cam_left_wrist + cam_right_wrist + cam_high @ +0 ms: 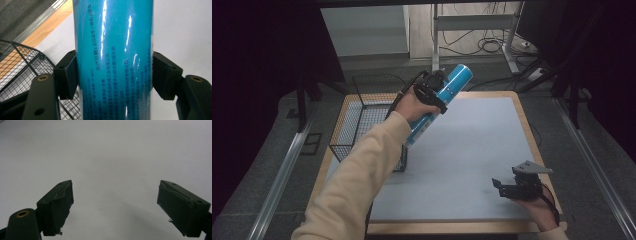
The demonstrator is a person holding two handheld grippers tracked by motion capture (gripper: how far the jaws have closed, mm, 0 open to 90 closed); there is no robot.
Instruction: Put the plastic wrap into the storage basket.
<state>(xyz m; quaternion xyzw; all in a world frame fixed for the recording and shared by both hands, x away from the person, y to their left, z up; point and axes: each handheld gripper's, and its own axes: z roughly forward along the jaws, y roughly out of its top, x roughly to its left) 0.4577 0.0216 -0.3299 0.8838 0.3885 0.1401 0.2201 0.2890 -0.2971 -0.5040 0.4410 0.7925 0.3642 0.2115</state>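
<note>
— What does the left tool (435, 91) have there?

— A tall, glossy blue cylindrical can (443, 102) with dark printed lettering down its side. The tool is clenched around its middle; in the left gripper view the two black pads (68, 75) press against either side of the can (113, 60).

— Where is the can?

— Held in the air, tilted, its upper end leaning away towards the far right, its lower end down near the black wire mesh basket (362, 120). It hangs over the far left part of the bench (472, 145), just beside the basket's right edge and clear of the pale grey mat that covers the bench top.

— And the basket?

— It stands on the left side of the bench, on the wooden border and the mat's edge. The person's cream-coloured sleeve (357, 175) crosses in front of its near corner.

— The other hand?

— The right tool (512, 187) sits low at the near right corner of the bench, well apart from the can. It is released: in the right gripper view its jaws stand wide with only the grey mat (107, 157) between them.
</note>
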